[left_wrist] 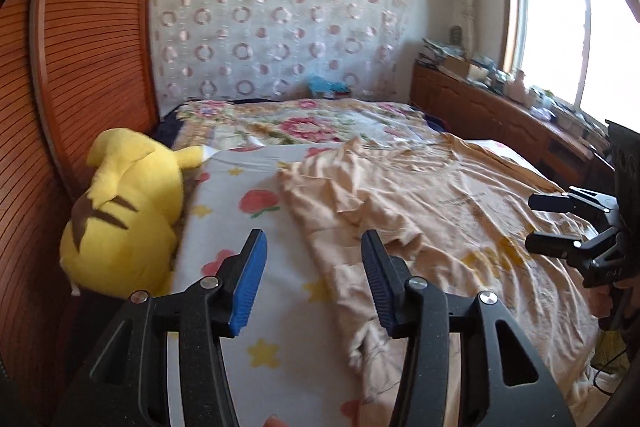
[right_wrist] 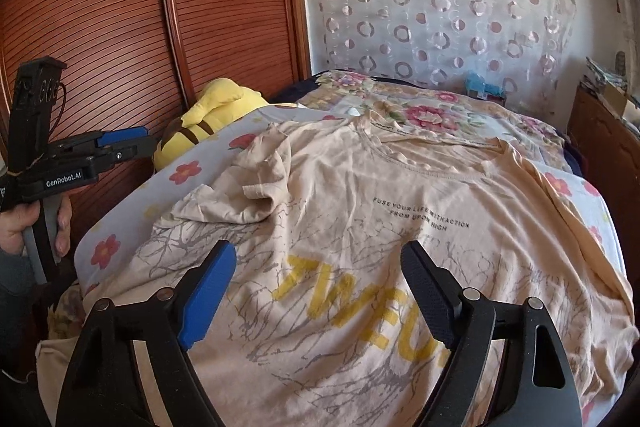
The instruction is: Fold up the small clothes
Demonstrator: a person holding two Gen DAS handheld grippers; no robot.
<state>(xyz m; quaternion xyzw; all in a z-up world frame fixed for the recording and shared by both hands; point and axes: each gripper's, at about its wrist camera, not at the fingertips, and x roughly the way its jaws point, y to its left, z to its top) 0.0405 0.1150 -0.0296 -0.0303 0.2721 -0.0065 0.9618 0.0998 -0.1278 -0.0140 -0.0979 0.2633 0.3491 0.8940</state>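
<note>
Partly bunched T-shirt point(right_wrist: 360, 227), hem cut off, both tools open

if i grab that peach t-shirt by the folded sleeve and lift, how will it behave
The peach t-shirt will probably be floppy: it lies wrinkled, its sleeve crumpled over the chest. It looks thin and light, so most of it would likely drape and trail. It may drag on the flowered sheet rather than slide cleanly.

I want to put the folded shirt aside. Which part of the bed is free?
Free: the flower-print sheet between the yellow plush toy and the beige T-shirt; also the floral blanket near the curtain. Crowded: the middle and right, under the shirt.
</note>
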